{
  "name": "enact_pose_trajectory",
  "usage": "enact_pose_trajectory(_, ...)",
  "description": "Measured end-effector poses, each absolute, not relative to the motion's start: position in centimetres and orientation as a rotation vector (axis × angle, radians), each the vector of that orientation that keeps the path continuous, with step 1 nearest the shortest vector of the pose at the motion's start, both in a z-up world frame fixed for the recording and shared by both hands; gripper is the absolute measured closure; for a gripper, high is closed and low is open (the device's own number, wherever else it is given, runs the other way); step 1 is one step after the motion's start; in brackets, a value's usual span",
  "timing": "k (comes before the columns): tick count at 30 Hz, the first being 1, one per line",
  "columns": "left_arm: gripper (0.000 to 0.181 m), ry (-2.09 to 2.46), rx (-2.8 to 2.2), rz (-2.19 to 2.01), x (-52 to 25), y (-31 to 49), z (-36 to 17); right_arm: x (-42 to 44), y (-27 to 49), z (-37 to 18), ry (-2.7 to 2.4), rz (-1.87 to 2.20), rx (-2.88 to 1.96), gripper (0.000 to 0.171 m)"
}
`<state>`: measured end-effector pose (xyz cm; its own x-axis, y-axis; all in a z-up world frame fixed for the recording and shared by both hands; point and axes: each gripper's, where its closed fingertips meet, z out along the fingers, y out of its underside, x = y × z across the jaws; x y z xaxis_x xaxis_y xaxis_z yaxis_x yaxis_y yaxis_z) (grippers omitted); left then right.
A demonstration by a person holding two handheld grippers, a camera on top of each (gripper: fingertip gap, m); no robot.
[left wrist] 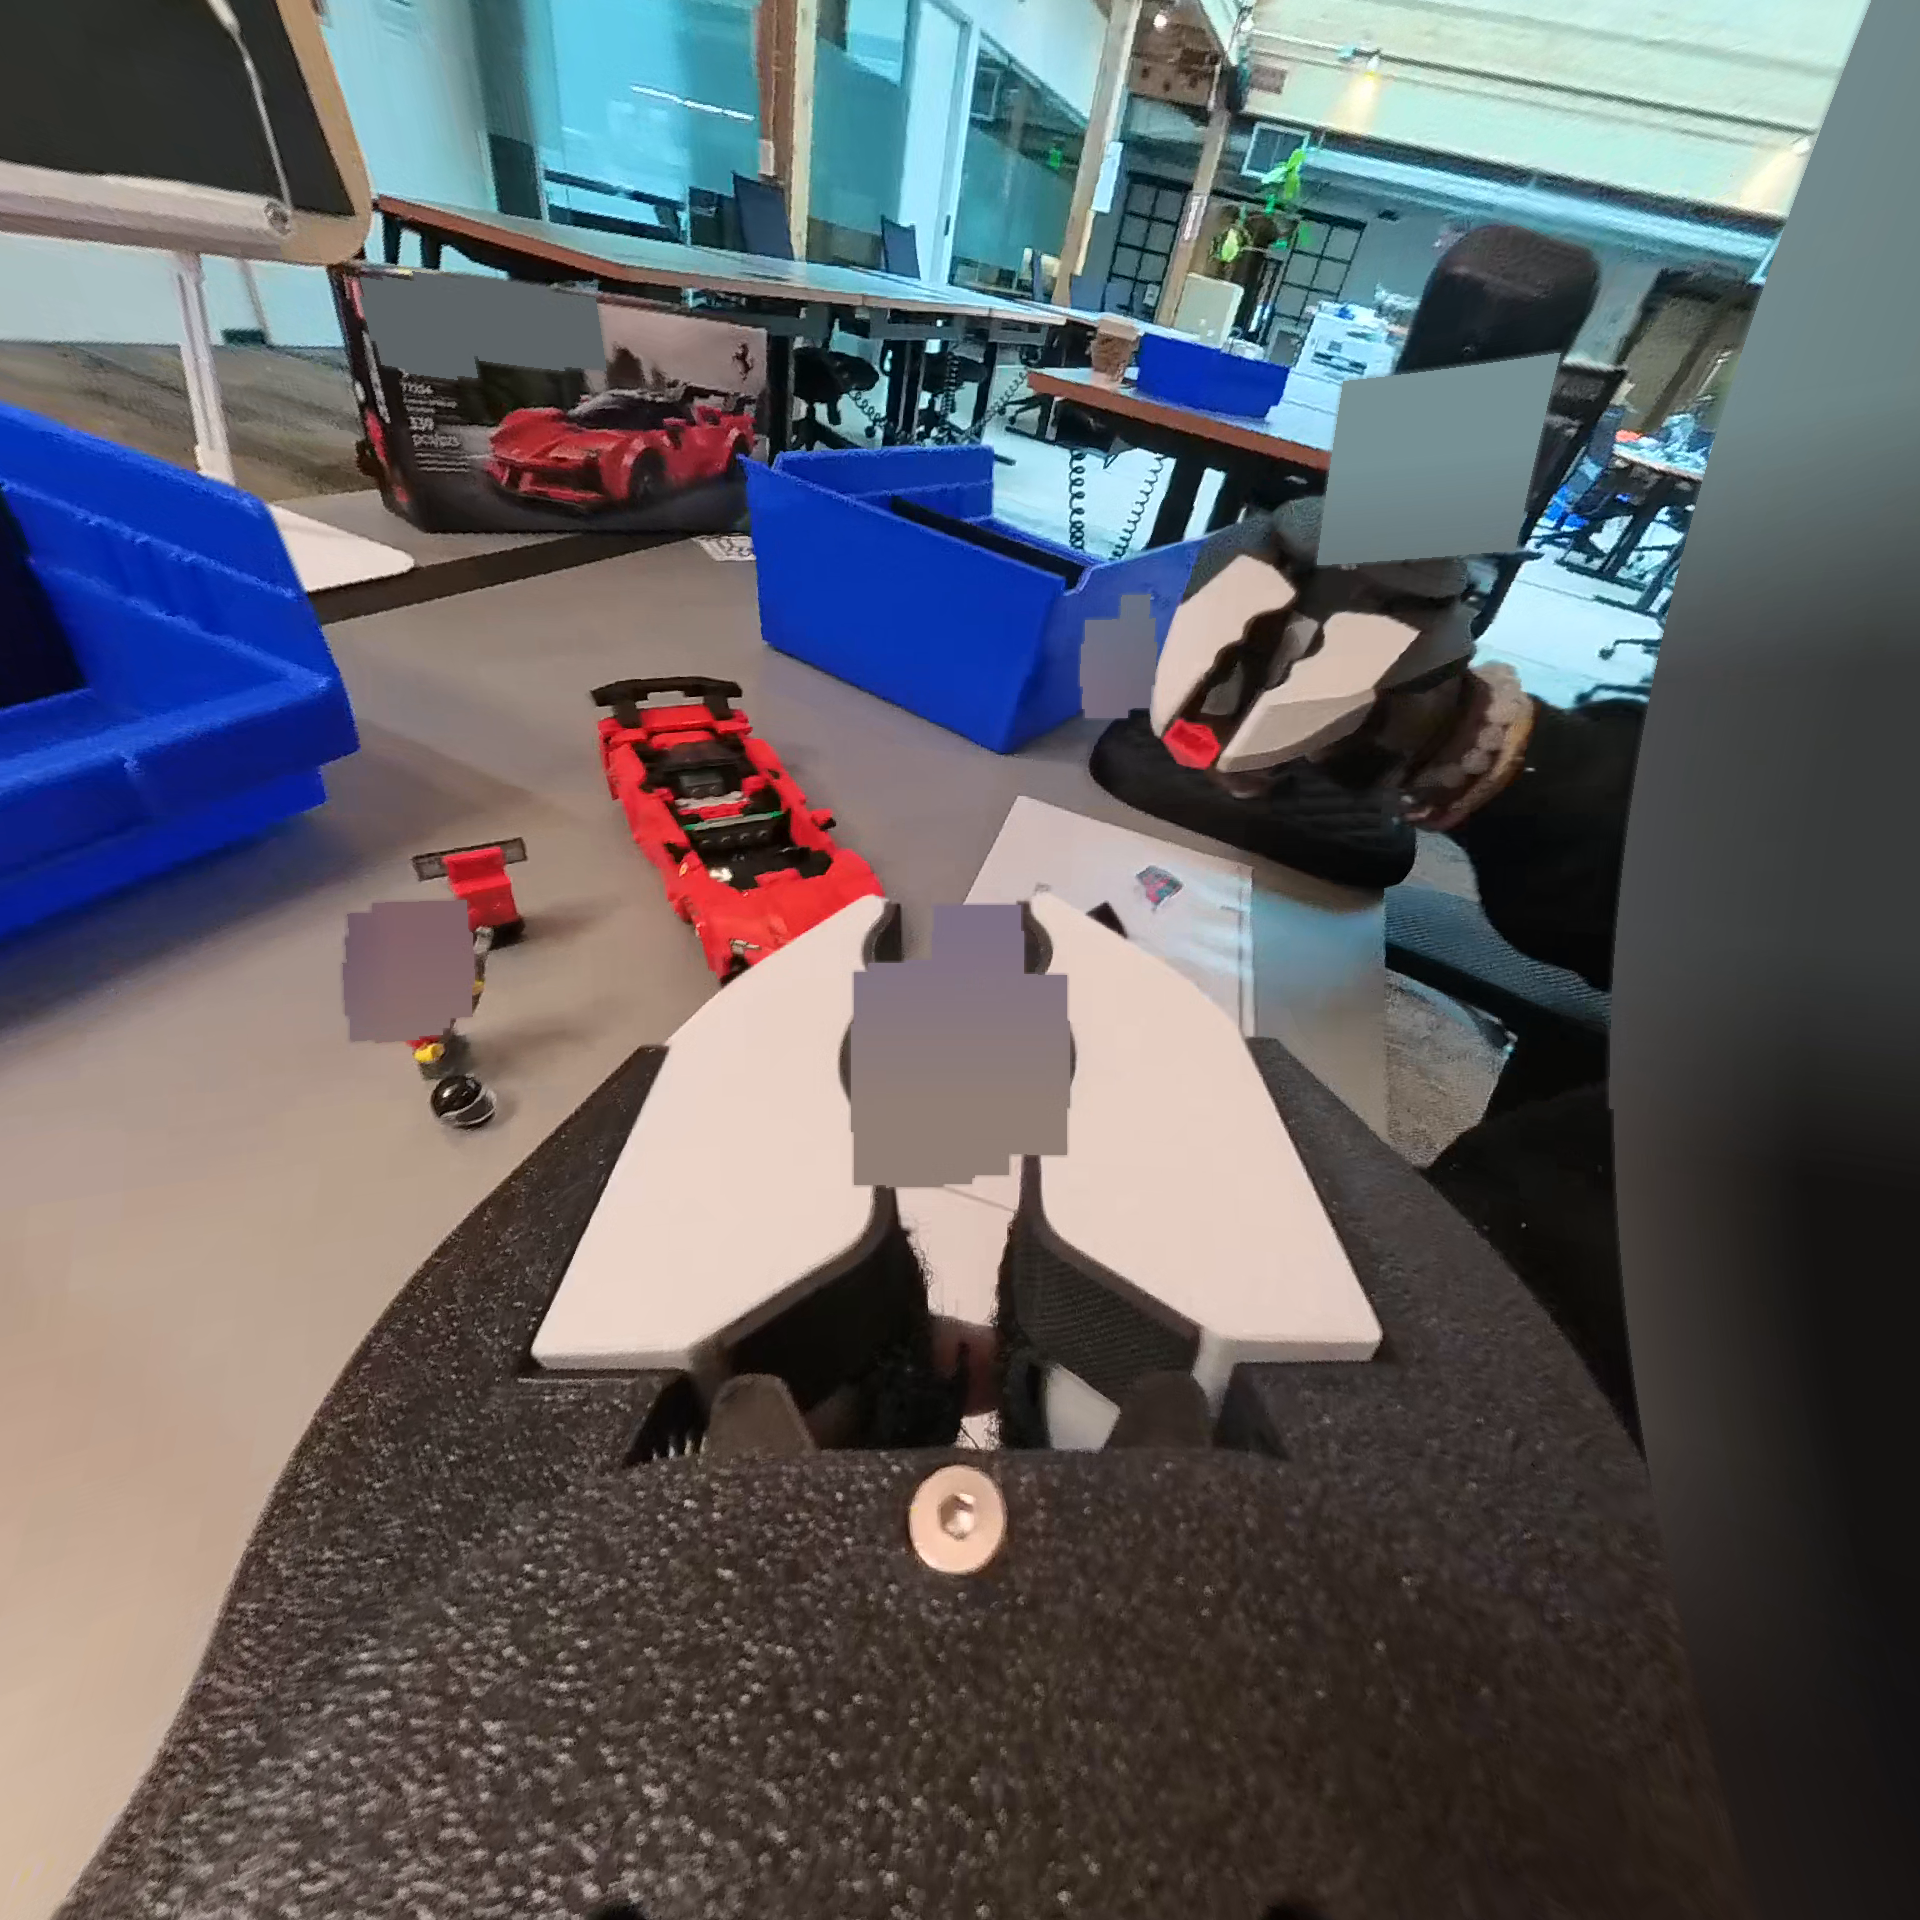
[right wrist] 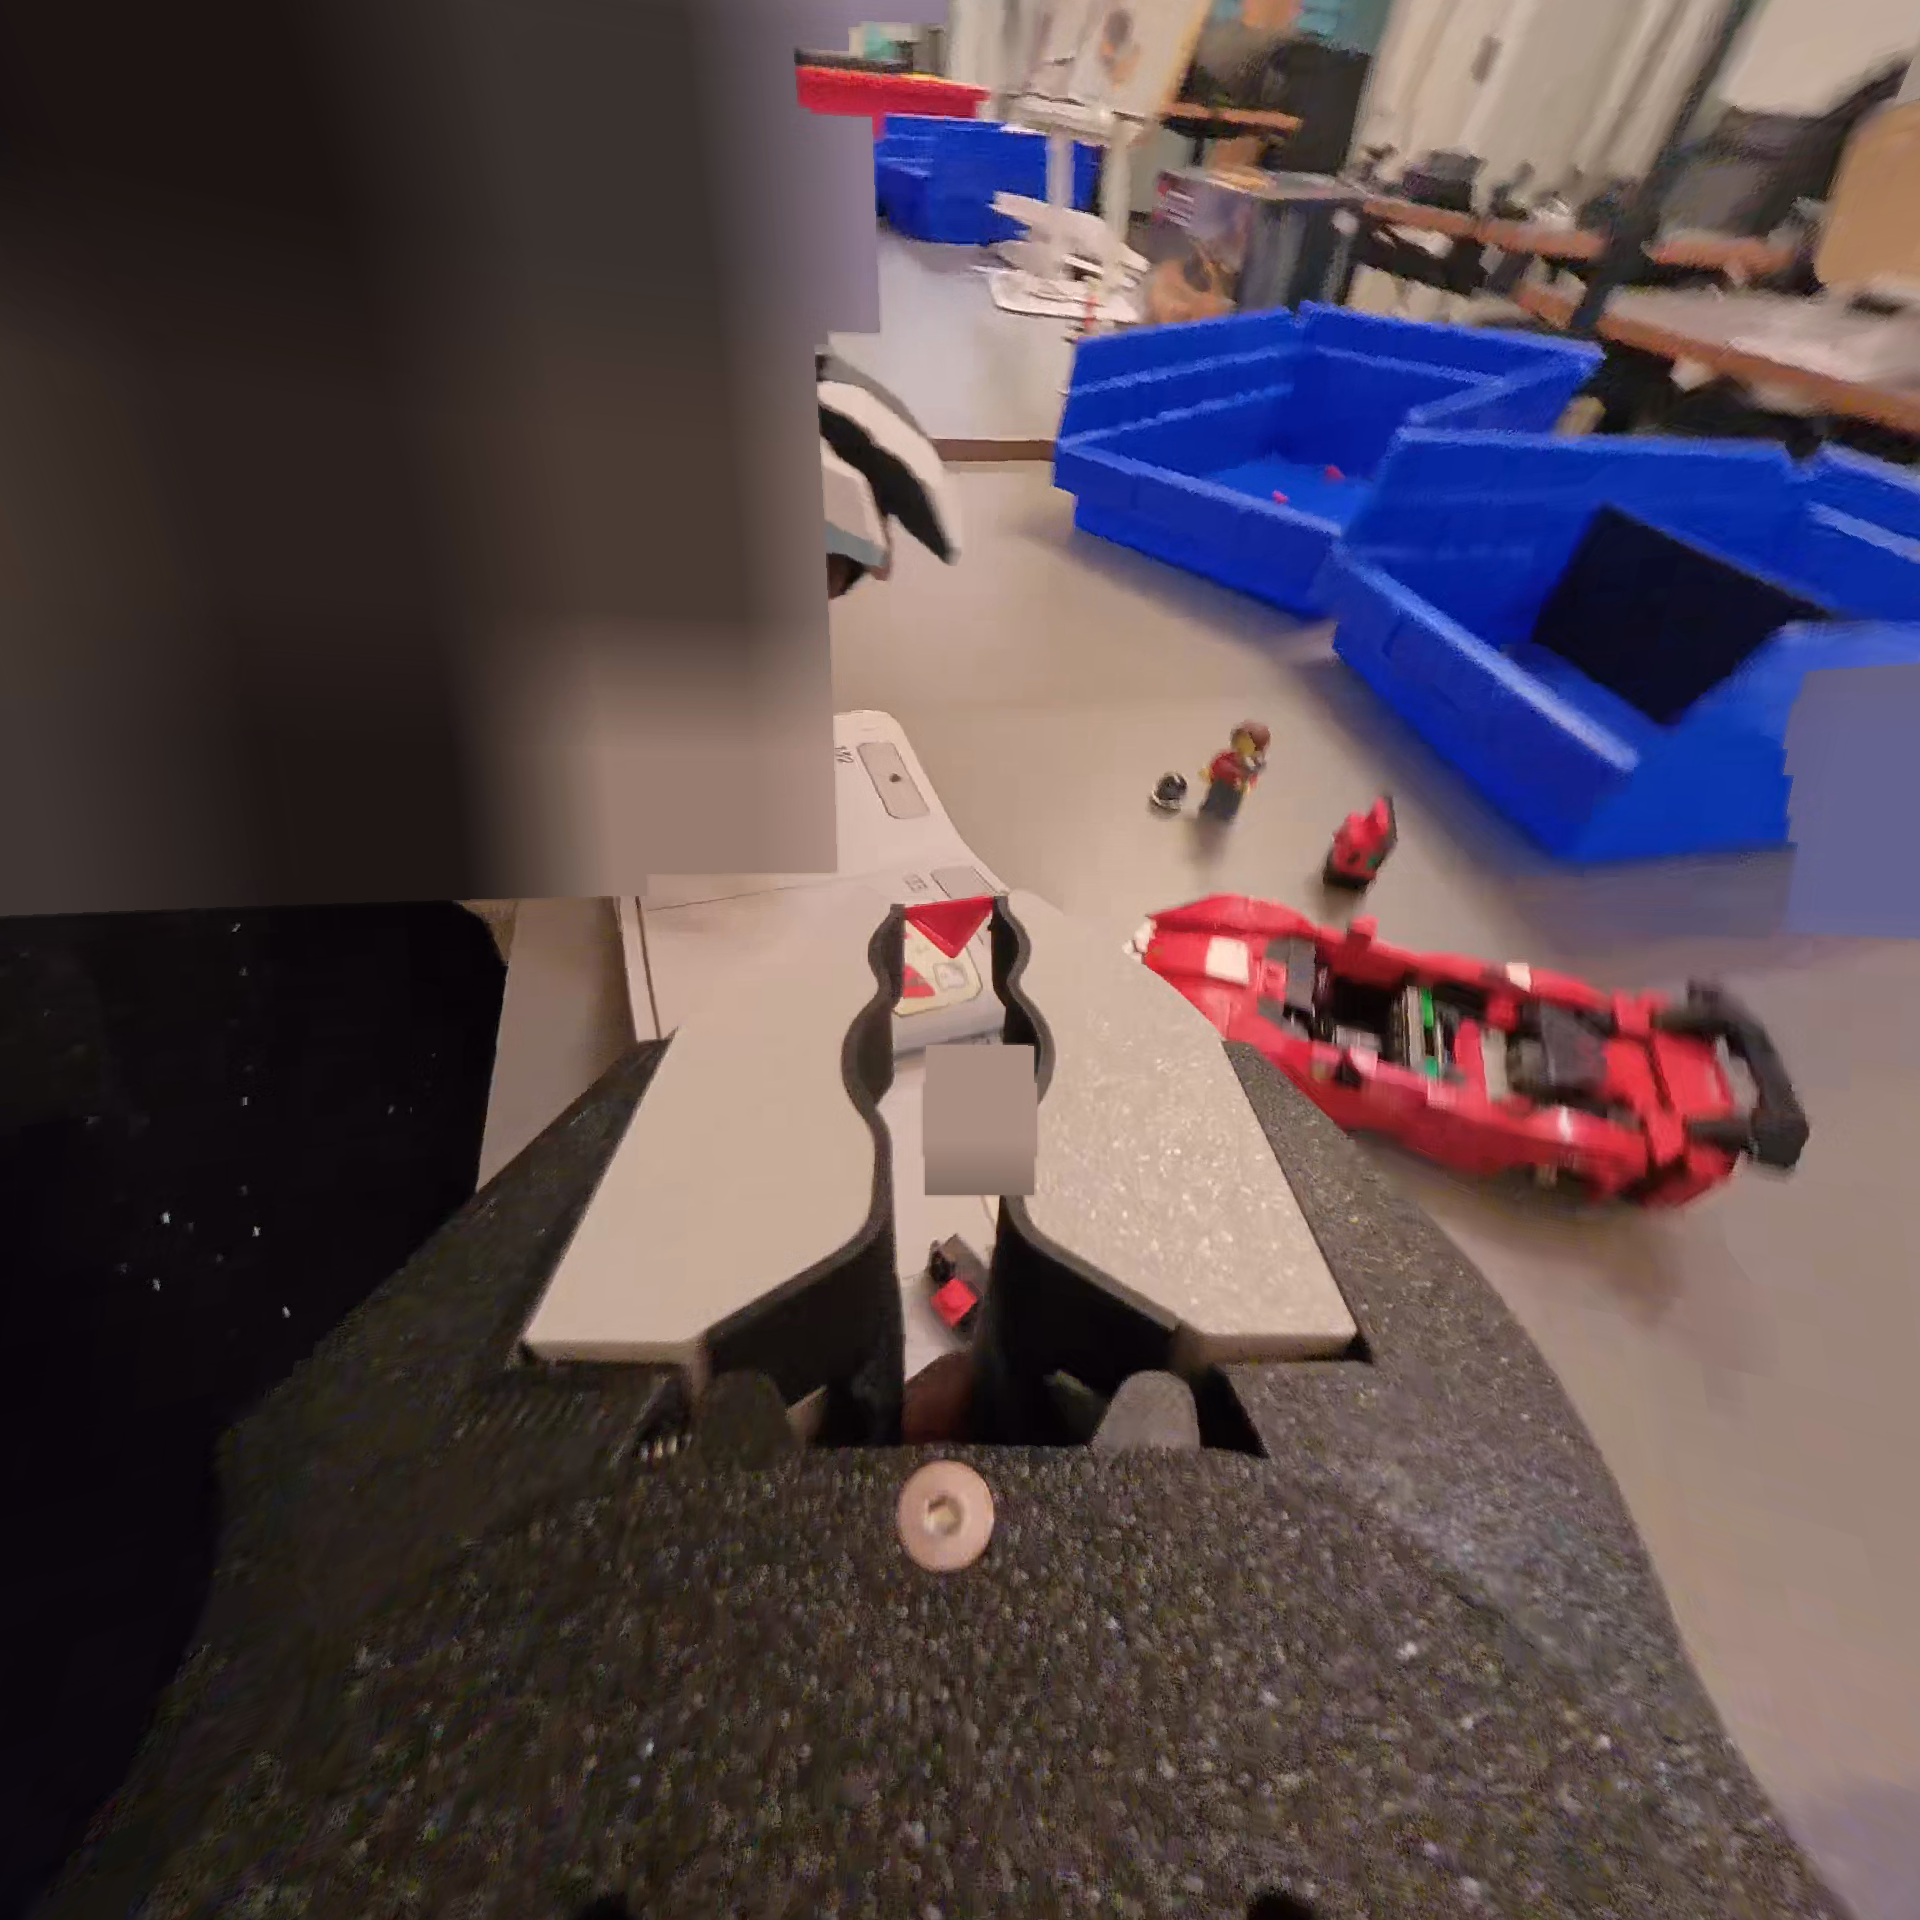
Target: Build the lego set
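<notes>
The part-built red car [left wrist: 727,821] lies on the grey table, ahead and left of my left gripper [left wrist: 961,914]. The left fingers stand slightly apart over the white instruction booklet [left wrist: 1122,894]. A mosaic patch hides the gap between them. My right gripper [right wrist: 948,920] is shut on a small red piece [right wrist: 948,925] above the booklet [right wrist: 904,790]. It also shows in the left wrist view [left wrist: 1195,743], held up at the right. The car [right wrist: 1455,1049] lies to its right. A small red sub-assembly [left wrist: 480,883] stands left of the car.
A minifigure [right wrist: 1231,774] and a black round piece [right wrist: 1169,792] stand near the sub-assembly [right wrist: 1361,842]. Blue bins sit at the left [left wrist: 125,707] and back [left wrist: 914,613]. The set's box [left wrist: 561,416] stands behind. Small red and black pieces [right wrist: 954,1283] lie on the booklet. The left gripper's tips are roughly 12 centimeters from the right gripper's. From either gripper's tips it is about 20 centimeters to the car [right wrist: 1455,1049]. It turns up in the left wrist view [left wrist: 719,814] as well.
</notes>
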<state>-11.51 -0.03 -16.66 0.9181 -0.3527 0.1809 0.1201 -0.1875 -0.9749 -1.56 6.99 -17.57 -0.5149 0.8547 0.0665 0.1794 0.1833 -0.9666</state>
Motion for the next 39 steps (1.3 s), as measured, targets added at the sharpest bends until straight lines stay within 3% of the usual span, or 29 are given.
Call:
enact_pose_trajectory(12,0.163,0.251,-1.818,-0.289,-12.2,0.9,-20.5,-1.5,9.1,-21.7,-1.586,1.475,-1.379,0.155)
enact_pose_trajectory(34,0.169,0.309,-1.832,-0.335,-11.2,1.1,-21.7,-1.3,8.9,-21.2,-1.533,1.554,-1.354,0.155)
enact_pose_trajectory(39,0.169,0.313,-1.844,-0.341,-11.1,1.1,-21.8,-0.1,9.7,-22.9,-1.642,1.336,-1.437,0.155)
